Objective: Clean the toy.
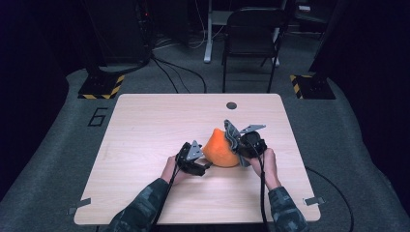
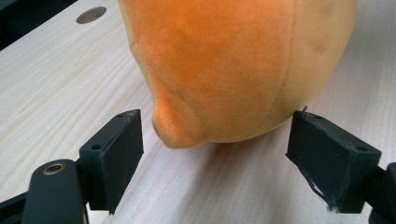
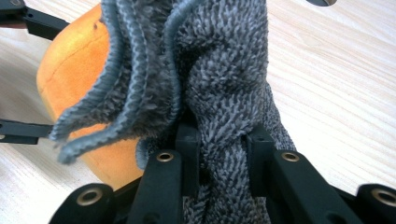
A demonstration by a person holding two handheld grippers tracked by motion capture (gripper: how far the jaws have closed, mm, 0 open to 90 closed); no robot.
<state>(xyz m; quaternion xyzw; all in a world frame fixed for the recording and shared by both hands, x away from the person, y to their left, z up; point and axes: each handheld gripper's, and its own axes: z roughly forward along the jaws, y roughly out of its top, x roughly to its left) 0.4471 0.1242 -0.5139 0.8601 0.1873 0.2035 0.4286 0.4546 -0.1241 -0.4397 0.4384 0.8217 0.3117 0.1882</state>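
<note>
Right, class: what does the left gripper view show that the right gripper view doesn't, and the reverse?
Left gripper view: the left claw, open, its jaws apart on either side of the orange plush, not pressing it. Right gripper view: the right claw shut on a grey towel. Both share the orange plush and the wooden table.

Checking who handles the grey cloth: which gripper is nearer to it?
Right. The right gripper is shut on the grey cloth; the left gripper stands open across the orange plush from it.
</note>
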